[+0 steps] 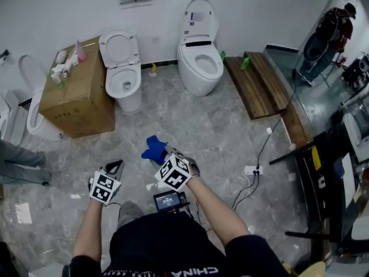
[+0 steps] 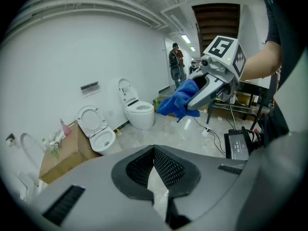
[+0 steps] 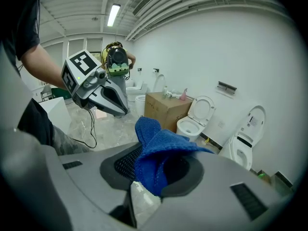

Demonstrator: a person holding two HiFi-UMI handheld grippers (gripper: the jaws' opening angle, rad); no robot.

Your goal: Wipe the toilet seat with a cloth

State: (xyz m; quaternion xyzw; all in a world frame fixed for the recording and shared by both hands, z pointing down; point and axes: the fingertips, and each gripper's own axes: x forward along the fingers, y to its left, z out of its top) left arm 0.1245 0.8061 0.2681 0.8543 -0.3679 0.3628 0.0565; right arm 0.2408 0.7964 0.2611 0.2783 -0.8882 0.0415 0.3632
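Grey marble floor [image 1: 219,131], white wall [image 1: 69,4] w/ toilets [image 1: 123,74], cardboard box [image 1: 81,105] btwn two.

— How many toilets?
— Four. A low toilet [image 1: 123,68] stands just right of the cardboard box [image 1: 81,100], with a tall toilet [image 1: 199,56] further right. A third toilet [image 1: 33,105] is at the box's left side, and part of a fourth toilet [image 1: 7,120] shows beyond it.
— Boxes?
— Only that one.
— Grippers, cloths?
— Two: left gripper [image 1: 117,165] and right gripper [image 1: 168,152]. One blue cloth [image 1: 153,149].
— Floor bottles?
— Two, a small green bottle [image 1: 222,55] and a bigger green bottle [image 1: 246,63], both right of the box.
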